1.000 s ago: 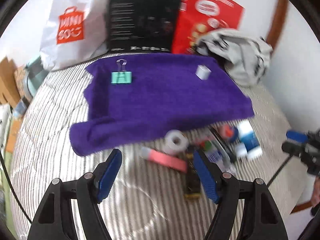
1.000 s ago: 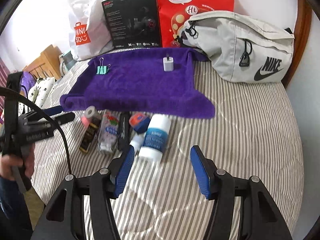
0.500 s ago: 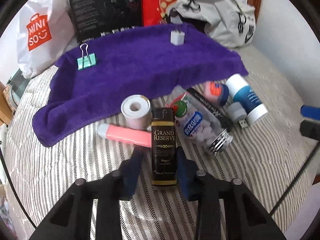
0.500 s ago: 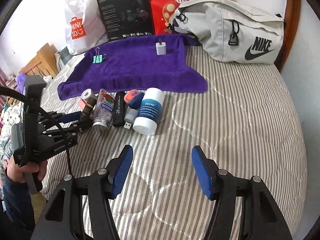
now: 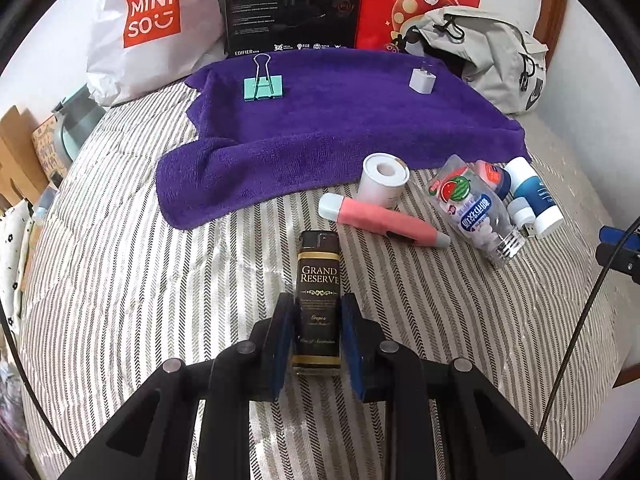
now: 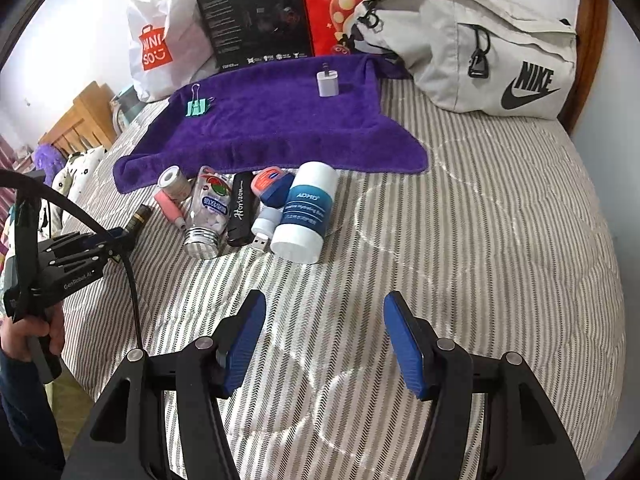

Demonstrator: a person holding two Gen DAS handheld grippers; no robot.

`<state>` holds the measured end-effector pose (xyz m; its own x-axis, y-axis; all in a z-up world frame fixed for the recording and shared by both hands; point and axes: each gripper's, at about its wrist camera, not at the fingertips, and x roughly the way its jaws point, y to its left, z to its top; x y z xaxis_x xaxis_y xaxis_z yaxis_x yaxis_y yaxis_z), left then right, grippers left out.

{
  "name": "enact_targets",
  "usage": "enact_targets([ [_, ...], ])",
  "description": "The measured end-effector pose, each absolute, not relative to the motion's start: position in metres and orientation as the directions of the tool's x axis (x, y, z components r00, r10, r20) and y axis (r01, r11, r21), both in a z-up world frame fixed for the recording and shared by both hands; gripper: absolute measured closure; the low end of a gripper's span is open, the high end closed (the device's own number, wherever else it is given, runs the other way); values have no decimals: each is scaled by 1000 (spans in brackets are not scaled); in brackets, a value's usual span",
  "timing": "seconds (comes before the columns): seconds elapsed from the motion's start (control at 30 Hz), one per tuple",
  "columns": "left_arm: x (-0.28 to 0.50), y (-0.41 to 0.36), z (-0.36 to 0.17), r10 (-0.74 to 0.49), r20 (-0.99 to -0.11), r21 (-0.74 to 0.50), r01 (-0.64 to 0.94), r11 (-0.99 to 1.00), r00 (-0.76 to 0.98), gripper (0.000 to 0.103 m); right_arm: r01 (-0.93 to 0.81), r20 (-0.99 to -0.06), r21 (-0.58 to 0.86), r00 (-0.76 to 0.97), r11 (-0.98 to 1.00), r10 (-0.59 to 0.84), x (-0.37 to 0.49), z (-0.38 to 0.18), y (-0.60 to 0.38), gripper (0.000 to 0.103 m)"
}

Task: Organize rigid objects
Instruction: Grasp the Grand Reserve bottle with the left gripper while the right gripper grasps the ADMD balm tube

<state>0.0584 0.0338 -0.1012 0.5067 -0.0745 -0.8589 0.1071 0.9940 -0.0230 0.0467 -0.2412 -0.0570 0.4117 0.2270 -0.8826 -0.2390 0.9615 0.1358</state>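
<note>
My left gripper (image 5: 318,304) is shut on a black and gold Grand Reserve lighter (image 5: 319,276), held over the striped bed and apart from the pile. The right wrist view shows that lighter (image 6: 138,216) left of the pile. Further out lie a tape roll (image 5: 382,180), a pink tube (image 5: 380,220), a clear candy bottle (image 5: 472,208), a black Horizon case (image 6: 242,208), a USB stick (image 6: 264,228), a red-lidded jar (image 6: 272,184) and a blue and white bottle (image 6: 308,212). A green binder clip (image 5: 263,87) and a white charger (image 5: 422,80) sit on the purple towel (image 5: 340,128). My right gripper (image 6: 325,304) is open over bare bedding.
A white Miniso bag (image 5: 148,28), a black box (image 5: 292,4) and a red bag (image 5: 416,4) lean on the wall behind the towel. A grey Nike bag (image 6: 480,56) lies at the back right. Wooden furniture (image 6: 80,120) stands past the bed's left edge.
My left gripper went from open to shut on the lighter, then drew it back out of the pile. My right gripper stayed open and shifted only a little.
</note>
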Motion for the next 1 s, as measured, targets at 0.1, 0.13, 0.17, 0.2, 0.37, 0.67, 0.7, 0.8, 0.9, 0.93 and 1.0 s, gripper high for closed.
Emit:
enact_targets([
  [0.1,61,27,-102,-56,-854,6,117,993,517,76,-239,-881,136,416,961,228,48,-56,-239,42],
  [0.13,63,25,-102,-48,-853,17,120,993,519,75,-238,-879,137,418,962,229,49,-56,-239,42],
  [0.17,64,22,-102,-37,-851,31,121,992,524,75,-230,-878,139,422,963,227,50,-55,-240,42],
  [0.2,65,19,-102,-29,-848,42,121,992,530,75,-223,-876,141,427,965,226,52,-55,-240,42],
  [0.37,67,19,-102,-49,-841,15,115,993,539,81,-179,-858,177,453,968,241,70,-53,-240,41],
  [0.67,65,21,-102,-61,-839,6,122,992,540,81,-150,-885,139,425,979,191,117,-83,-208,40],
  [0.7,65,21,-102,-64,-839,3,123,992,540,81,-147,-892,102,424,984,156,120,-87,-206,40],
  [0.8,66,22,-101,-69,-840,-1,126,992,538,80,-136,-891,87,432,987,138,118,-87,-212,40],
  [0.9,66,22,-101,-69,-841,-2,125,992,536,80,-120,-896,82,425,989,126,116,-88,-220,40],
  [0.93,66,21,-101,-67,-842,1,125,992,536,80,-126,-899,74,421,989,121,116,-90,-221,40],
  [1.0,67,21,-101,-64,-842,4,125,992,535,80,-135,-909,42,406,990,94,118,-95,-220,40],
])
